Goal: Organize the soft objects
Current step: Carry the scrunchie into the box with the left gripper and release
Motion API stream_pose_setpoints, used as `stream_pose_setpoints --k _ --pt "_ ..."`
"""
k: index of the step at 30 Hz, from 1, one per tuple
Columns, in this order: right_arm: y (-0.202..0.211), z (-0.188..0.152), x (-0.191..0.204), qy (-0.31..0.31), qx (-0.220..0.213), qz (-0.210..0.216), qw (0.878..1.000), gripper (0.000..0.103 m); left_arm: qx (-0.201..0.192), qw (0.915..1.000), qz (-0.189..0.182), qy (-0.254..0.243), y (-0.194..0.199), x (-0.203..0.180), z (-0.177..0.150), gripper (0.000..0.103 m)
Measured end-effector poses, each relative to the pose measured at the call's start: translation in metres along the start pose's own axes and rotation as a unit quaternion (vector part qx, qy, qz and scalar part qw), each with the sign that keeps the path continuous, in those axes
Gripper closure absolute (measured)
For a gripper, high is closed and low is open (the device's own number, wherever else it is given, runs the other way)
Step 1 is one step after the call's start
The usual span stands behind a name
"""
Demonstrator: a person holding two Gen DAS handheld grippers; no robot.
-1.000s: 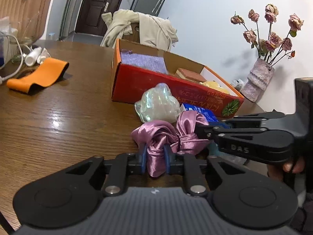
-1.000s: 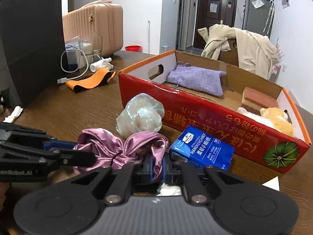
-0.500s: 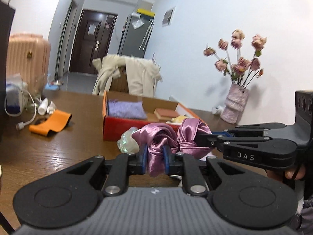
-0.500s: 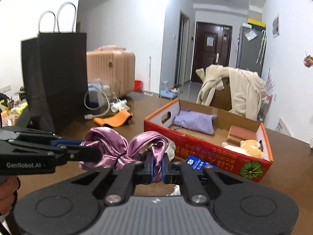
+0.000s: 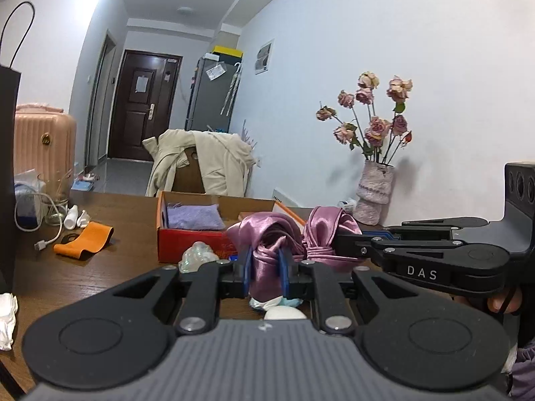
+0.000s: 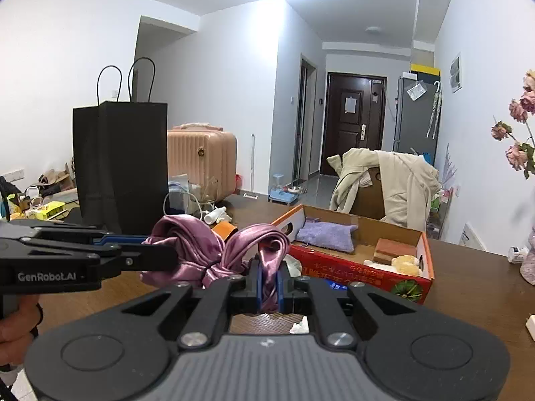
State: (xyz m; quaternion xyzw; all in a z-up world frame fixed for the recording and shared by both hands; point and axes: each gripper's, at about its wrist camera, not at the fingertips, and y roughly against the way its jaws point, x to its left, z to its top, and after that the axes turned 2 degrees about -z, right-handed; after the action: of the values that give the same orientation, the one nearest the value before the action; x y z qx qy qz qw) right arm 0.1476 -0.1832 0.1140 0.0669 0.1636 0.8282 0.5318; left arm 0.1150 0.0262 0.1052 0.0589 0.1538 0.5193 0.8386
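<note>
Cloth [image 6: 326, 236] in box [image 6: 411, 282], suitcase [image 6: 200, 163] behind bag [image 6: 122, 163]

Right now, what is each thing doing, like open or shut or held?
Left gripper: shut on the pink satin scrunchie.
Right gripper: shut on the same scrunchie.
Pink satin scrunchie: held up off the table.
Red cardboard box: open.
Dark door: shut.
Black paper bag: upright.

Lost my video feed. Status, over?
Left gripper and right gripper both shut on the pink satin scrunchie, held clear of the table. Red box ahead, open, nothing blocking.
</note>
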Motion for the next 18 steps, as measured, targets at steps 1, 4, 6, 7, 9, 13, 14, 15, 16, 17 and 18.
stream_pose_setpoints --k 1,4,6,7,9,13,14,15,16,17,18 --pt "0.002 0.000 -0.001 -0.002 -0.001 -0.002 1.000 0.095 -0.001 1.0000 -0.001 -0.002 -0.001 -0.001 0.001 0.086" --pt "0.006 -0.001 -0.004 -0.008 -0.005 -0.005 1.000 0.094 -0.003 0.9999 -0.005 -0.009 -0.005 -0.004 0.005 0.086" --pt "0.004 -0.001 -0.008 -0.011 -0.007 -0.009 1.000 0.094 -0.002 0.9999 -0.010 -0.012 -0.011 -0.004 0.008 0.086" --pt "0.002 0.000 -0.011 -0.013 -0.007 -0.012 1.000 0.094 -0.001 0.9998 -0.013 -0.013 -0.016 -0.003 0.012 0.086" --pt "-0.005 0.003 -0.018 -0.016 -0.005 -0.016 1.000 0.094 0.001 0.9997 -0.018 -0.017 -0.027 -0.001 0.018 0.086" --pt "-0.028 0.010 -0.039 -0.039 0.003 -0.023 0.999 0.094 0.007 0.9996 -0.022 -0.017 -0.060 0.004 0.029 0.086" --pt "-0.035 0.012 -0.044 -0.042 0.004 -0.028 0.999 0.094 0.009 0.9996 -0.023 -0.015 -0.070 0.006 0.031 0.086" --pt "-0.043 0.014 -0.049 -0.042 0.006 -0.033 0.999 0.094 0.012 0.9996 -0.022 -0.014 -0.079 0.007 0.032 0.086" --pt "-0.050 0.016 -0.053 -0.043 0.008 -0.036 0.998 0.094 0.015 0.9996 -0.022 -0.013 -0.089 0.009 0.034 0.086" --pt "-0.056 0.018 -0.058 -0.043 0.009 -0.038 0.998 0.094 0.017 0.9995 -0.022 -0.012 -0.098 0.011 0.036 0.086" --pt "-0.063 0.020 -0.064 -0.043 0.009 -0.040 0.998 0.094 0.018 0.9995 -0.023 -0.012 -0.107 0.012 0.039 0.086"
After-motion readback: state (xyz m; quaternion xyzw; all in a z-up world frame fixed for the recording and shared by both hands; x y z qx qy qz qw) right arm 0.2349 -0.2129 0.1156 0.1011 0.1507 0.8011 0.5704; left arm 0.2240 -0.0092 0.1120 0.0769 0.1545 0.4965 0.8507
